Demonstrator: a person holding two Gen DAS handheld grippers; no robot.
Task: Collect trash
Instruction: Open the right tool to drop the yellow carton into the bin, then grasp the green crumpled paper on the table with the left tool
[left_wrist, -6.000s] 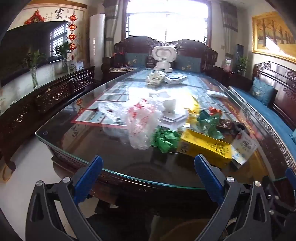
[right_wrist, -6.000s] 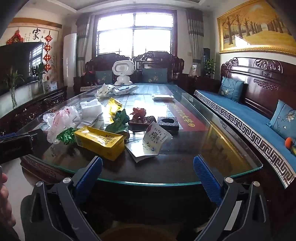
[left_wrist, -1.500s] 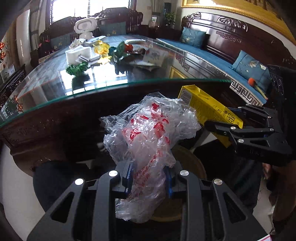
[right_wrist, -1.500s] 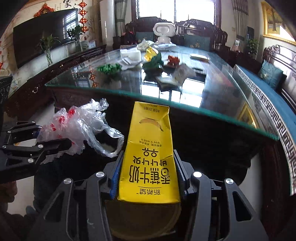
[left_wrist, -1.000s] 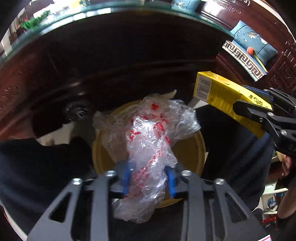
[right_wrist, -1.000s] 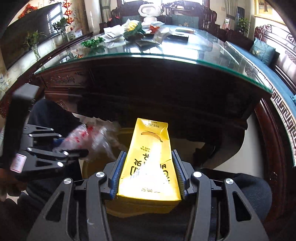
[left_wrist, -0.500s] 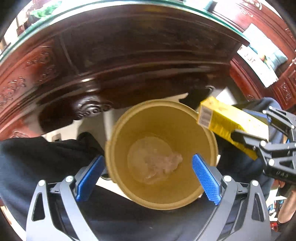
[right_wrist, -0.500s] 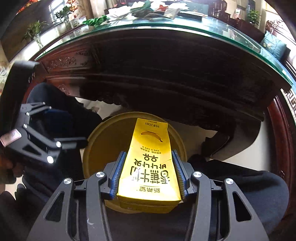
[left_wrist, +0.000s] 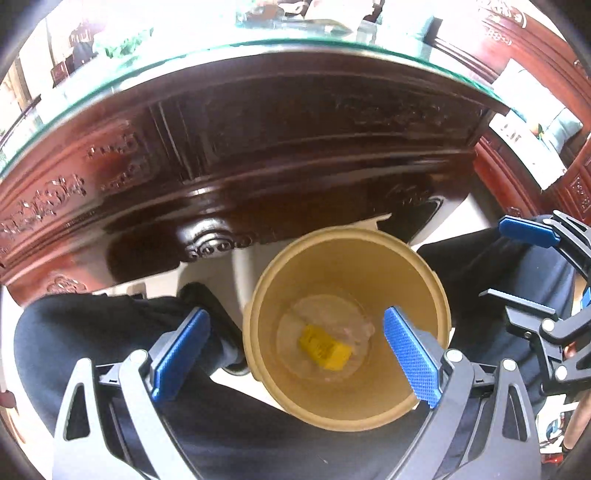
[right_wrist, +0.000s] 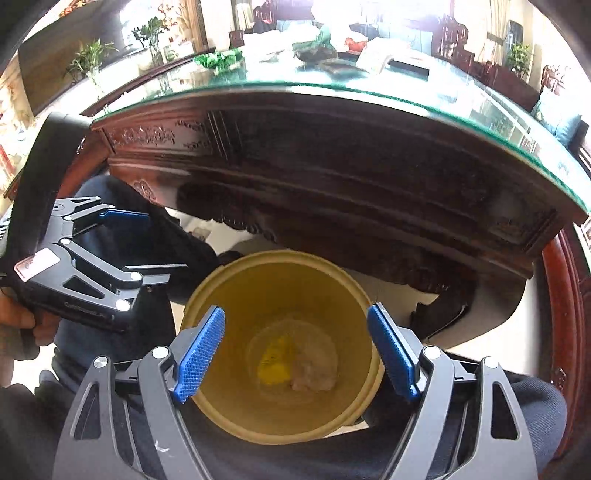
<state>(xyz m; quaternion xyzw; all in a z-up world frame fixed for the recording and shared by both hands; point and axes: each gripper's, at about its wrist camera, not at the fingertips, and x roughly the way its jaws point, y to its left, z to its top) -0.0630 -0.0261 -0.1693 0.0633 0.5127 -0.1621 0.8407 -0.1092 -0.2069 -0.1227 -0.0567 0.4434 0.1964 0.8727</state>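
A tan waste bin (left_wrist: 406, 280) (right_wrist: 295, 288) stands on the floor below both grippers. At its bottom lies the yellow milk carton (left_wrist: 325, 349) (right_wrist: 275, 360), resting on the crumpled clear plastic bag (left_wrist: 332, 317) (right_wrist: 314, 365). My left gripper (left_wrist: 295, 332) hangs wide open over the bin's left side with nothing between its blue pads; in the right wrist view the left gripper (right_wrist: 147, 242) shows at the left. My right gripper (right_wrist: 295, 314) is above the bin mouth, its jaws opening and empty. The left wrist view shows the right gripper (left_wrist: 517, 264) at the right edge.
The carved dark wooden table (right_wrist: 332, 177) with its glass top (right_wrist: 480, 107) overhangs just beyond the bin. Green wrappers (right_wrist: 218, 59) and other litter lie on the tabletop. A person's dark trouser legs (left_wrist: 110, 325) flank the bin. A red wooden bench (left_wrist: 517, 177) is to the right.
The right gripper has let go of the yellow carton, which dropped into the bin onto the plastic bag. The left gripper, which released the bag a second ago, has drifted slightly away.
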